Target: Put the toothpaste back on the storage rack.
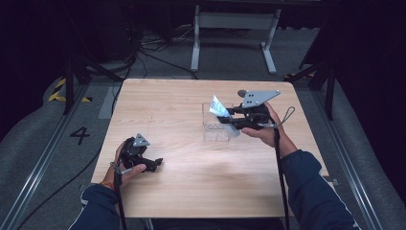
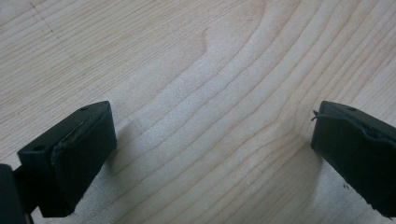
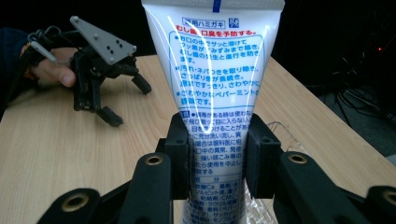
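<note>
At the near-left part of the worktop [image 1: 191,163] we see the left tongs [image 1: 154,164] held low in the person's left hand [image 1: 125,173], well apart from the clear plastic box [image 1: 216,125] that stands right of the worktop's middle. In the left gripper view their two black jaws are spread wide with bare wood grain between them, and they pinch nothing. Moving right to the box, we find the toothpaste tube [image 3: 215,84] just above it, pinched by the right tongs [image 3: 217,156], whose jaws press on its two sides partway along its length. In the right gripper view the tube's long axis runs straight up the frame, its flat crimped end at the top and its lower part passing down between the jaws toward the box below. In the high view the tube tilts, its crimped end up and toward the left. The right hand [image 1: 261,129] holds these tongs just right of the box.
</note>
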